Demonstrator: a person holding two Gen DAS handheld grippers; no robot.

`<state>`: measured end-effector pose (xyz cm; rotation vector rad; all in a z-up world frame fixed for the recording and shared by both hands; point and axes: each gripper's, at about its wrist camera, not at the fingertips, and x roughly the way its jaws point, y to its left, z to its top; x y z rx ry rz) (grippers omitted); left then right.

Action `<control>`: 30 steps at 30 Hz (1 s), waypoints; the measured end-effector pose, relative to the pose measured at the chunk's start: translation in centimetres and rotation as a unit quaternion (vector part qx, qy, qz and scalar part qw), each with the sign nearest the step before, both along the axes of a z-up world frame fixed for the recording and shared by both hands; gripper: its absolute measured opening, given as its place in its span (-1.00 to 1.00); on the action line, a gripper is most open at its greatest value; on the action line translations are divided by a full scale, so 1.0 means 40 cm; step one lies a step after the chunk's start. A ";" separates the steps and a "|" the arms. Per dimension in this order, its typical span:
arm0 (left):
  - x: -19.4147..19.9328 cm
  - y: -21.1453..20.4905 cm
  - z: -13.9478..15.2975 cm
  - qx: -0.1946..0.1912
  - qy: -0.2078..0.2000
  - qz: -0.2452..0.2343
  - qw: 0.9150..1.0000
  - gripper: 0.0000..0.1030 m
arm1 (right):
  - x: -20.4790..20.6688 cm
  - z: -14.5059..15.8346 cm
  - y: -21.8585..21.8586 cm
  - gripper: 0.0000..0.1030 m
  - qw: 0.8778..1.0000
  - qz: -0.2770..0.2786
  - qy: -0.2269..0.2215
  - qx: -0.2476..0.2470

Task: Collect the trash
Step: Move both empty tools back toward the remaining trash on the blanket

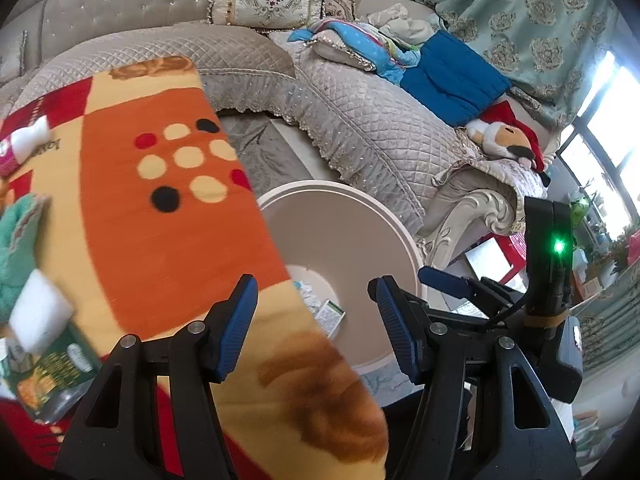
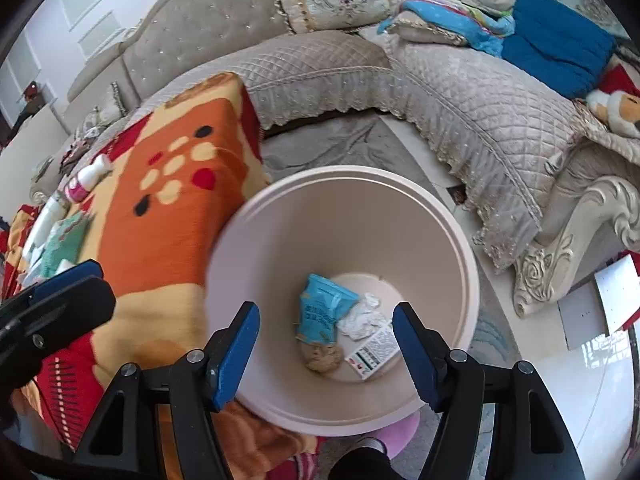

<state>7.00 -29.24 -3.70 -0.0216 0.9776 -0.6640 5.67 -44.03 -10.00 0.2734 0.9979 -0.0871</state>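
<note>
One pale bin (image 2: 448, 240) is standing on the floor, holding four pieces of trash: one blue packet (image 2: 324, 312), one crumpled white paper (image 2: 362, 318), one small printed box (image 2: 376, 350) and one brown wad (image 2: 322, 356). One patterned blanket (image 2: 160, 240) is carrying one pink-and-white bottle (image 2: 90, 178). Two tools are showing, the left tool (image 1: 316, 320) and the right tool (image 2: 326, 354).

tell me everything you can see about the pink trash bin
The trash bin is a round, pale pink tub, plastic by the look, with a rolled rim and smooth walls tapering to a flat bottom. It stands upright and open on the floor, against the blanket-covered table's edge, near the sofa. Inside lie a blue snack packet, crumpled white paper, a small printed carton and a brownish wad. No gripper touches it.
</note>
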 end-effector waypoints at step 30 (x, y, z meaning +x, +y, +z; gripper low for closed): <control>0.028 0.685 0.028 0.001 0.009 0.226 0.974 0.18 | 0.119 0.086 0.440 0.31 0.986 0.161 -0.018 0.036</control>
